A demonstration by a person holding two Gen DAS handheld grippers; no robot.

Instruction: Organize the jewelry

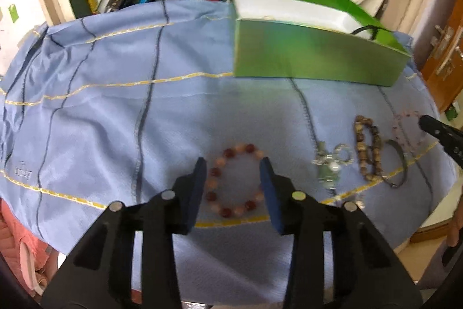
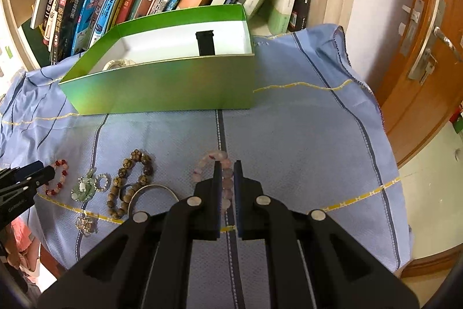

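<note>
Left wrist view: left gripper (image 1: pixel 233 164) parted, jaws straddling the red bead bracelet (image 1: pixel 235 181) flat on the blue cloth (image 1: pixel 101 112), pads not pressing it. Right wrist view only — right gripper (image 2: pixel 226 166) clenched on the pale pink bead bracelet (image 2: pixel 212 161), beads between the pads; inside the green box (image 2: pixel 173 89), a black strap (image 2: pixel 205 44) and something white. Between the grippers: jade pendant (image 2: pixel 84 188), brown bead bracelet (image 2: pixel 127 178), silver bangle (image 2: pixel 153 188).

Both the left gripper (image 1: pixel 233 164) and the right gripper (image 2: pixel 227 165) have black plastic arms, round silver rivets and dark blue flat pads.
</note>
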